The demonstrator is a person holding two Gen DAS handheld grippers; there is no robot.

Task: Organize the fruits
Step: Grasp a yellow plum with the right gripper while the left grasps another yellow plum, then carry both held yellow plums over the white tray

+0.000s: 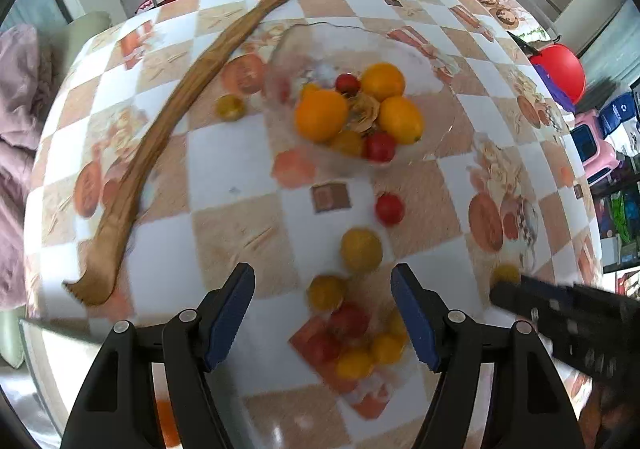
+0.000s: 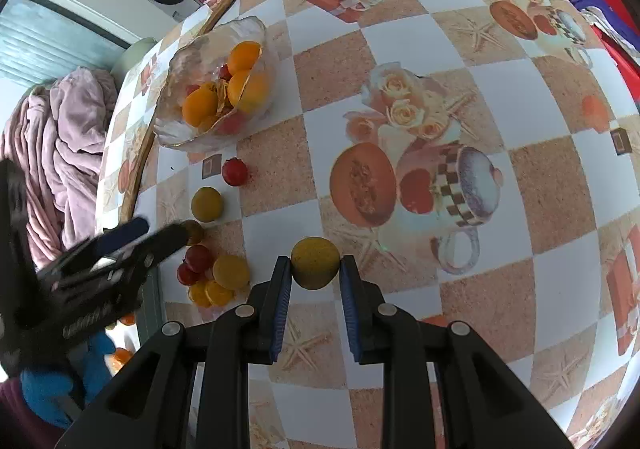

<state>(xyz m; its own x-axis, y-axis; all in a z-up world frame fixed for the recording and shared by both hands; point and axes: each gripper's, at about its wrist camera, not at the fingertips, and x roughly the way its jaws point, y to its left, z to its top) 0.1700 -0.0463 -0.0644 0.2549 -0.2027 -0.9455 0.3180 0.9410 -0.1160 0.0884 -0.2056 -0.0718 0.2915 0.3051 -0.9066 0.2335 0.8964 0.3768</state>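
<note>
The yellow fruit sits clamped between the blue pads of my right gripper, both pads pressing its sides. It seems lifted just off the checkered tablecloth, though from this angle I cannot tell for sure.

My left gripper has its jaws spread wide and holds nothing; it hovers above a loose cluster of small red and yellow fruits (the left wrist view is smeared by motion, so I cannot count them cleanly). In the right wrist view that same cluster lies on the near side of the glass bowl, with my left gripper's dark body reaching over it.

Taking the glass bowl as the landmark: it holds three oranges, a few small red tomatoes and something dried and brownish in the middle. Just in front of the bowl, toward me, a single red tomato lies on the cloth, and nearer still a yellow-green fruit, then a smaller yellow one. To the bowl's left sits another small yellow fruit, and beyond that a long curved wooden piece runs along the table.
</note>
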